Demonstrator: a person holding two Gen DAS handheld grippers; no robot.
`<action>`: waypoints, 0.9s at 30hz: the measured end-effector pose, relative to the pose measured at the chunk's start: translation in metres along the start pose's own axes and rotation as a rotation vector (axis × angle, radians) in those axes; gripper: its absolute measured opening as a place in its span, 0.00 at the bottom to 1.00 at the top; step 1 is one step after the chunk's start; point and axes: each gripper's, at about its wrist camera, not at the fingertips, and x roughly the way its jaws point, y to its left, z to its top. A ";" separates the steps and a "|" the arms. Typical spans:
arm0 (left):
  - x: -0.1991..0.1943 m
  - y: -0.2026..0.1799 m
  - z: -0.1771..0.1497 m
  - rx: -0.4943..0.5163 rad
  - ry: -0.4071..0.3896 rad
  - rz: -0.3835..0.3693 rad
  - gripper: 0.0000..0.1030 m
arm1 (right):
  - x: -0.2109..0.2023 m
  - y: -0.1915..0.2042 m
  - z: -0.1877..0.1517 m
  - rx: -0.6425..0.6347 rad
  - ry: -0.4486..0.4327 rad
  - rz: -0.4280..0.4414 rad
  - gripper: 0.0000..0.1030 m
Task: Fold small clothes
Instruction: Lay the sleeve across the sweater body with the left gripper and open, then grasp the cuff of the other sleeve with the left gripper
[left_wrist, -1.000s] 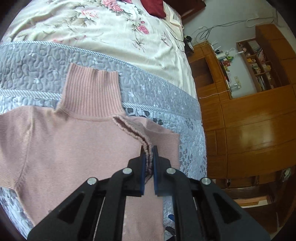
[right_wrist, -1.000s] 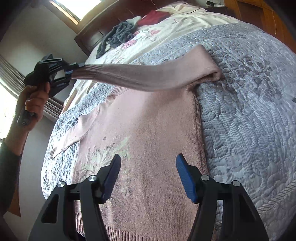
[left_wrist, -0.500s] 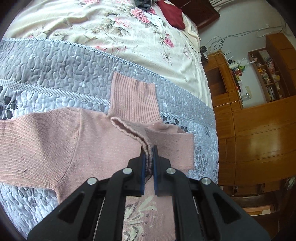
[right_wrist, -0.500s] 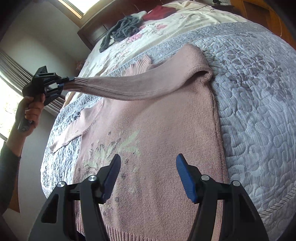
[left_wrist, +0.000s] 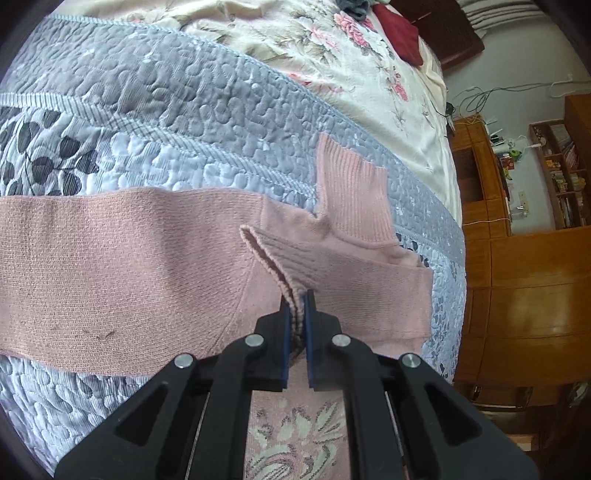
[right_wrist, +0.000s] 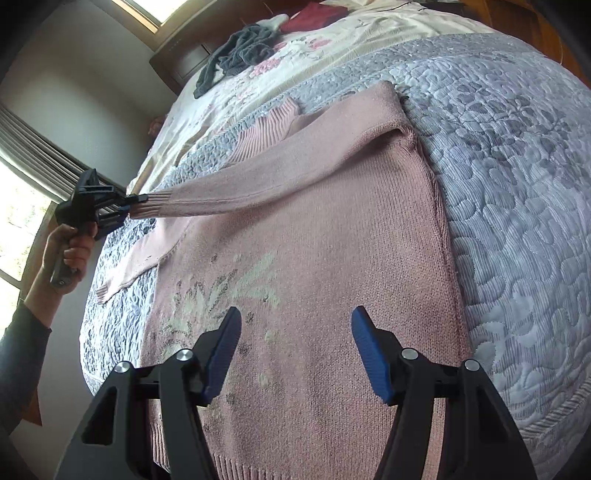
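A pink knit turtleneck sweater (right_wrist: 314, 266) with a pale flower pattern lies flat on the grey quilted bedspread (right_wrist: 517, 206). My left gripper (left_wrist: 296, 295) is shut on the ribbed sleeve cuff (left_wrist: 273, 258) and holds that sleeve stretched across the sweater's chest, below the ribbed collar (left_wrist: 351, 195). In the right wrist view the same left gripper (right_wrist: 127, 206) hangs above the bed's left side, with the sleeve (right_wrist: 266, 177) taut to the far shoulder. My right gripper (right_wrist: 295, 350) stands open above the sweater's lower body, nothing between its blue pads.
The other sleeve (right_wrist: 140, 258) lies flat toward the bed's left edge. A dark grey garment (right_wrist: 240, 51) and a red one (right_wrist: 310, 16) lie on the floral sheet (left_wrist: 314, 48) near the headboard. Wooden cabinets (left_wrist: 524, 295) stand beside the bed. A window (right_wrist: 14, 206) is at left.
My left gripper has carried the sleeve cuff further across the sweater toward the bed's left side, stretching the sleeve out. The right gripper has stayed open over the hem.
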 end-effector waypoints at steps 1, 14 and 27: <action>0.006 0.007 -0.001 -0.009 0.007 0.006 0.04 | 0.001 0.001 0.000 -0.001 0.002 0.001 0.61; 0.000 0.021 -0.013 0.021 -0.192 0.310 0.62 | -0.002 0.011 0.001 -0.013 -0.008 0.015 0.61; 0.012 0.064 -0.025 -0.123 -0.148 0.166 0.49 | -0.016 0.040 -0.005 -0.058 0.012 0.030 0.61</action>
